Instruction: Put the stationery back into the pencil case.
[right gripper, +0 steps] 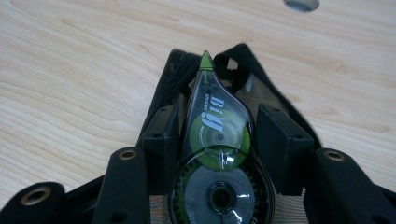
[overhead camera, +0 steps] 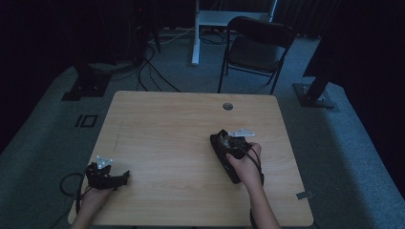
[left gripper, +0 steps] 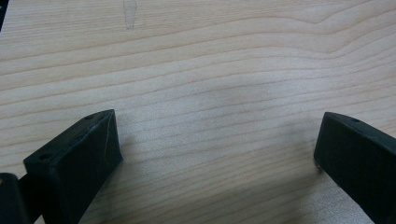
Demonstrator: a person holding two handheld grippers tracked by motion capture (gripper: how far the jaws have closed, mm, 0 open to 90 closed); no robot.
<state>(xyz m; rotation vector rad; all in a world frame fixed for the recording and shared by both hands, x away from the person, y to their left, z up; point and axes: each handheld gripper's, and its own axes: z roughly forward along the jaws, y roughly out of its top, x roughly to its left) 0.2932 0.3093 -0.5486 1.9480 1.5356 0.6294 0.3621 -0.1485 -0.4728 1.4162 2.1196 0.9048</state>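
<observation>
Right hand-held gripper [right gripper: 217, 126]: grasps a correction tape roller [right gripper: 217, 154], jaws pressing its two flat sides.
Roller: clear shell with green inside, green tip pointing away from the camera, above a black pouch [right gripper: 243, 60].
Pouch: lies on the table [overhead camera: 167, 129], right of middle.
Left hand-held gripper [left gripper: 217, 144]: released, jaws wide apart, bare wood between them.
Left position: near the table's front-left corner, well apart from the right.
Table hole [overhead camera: 228, 106]: beyond the pouch.
</observation>
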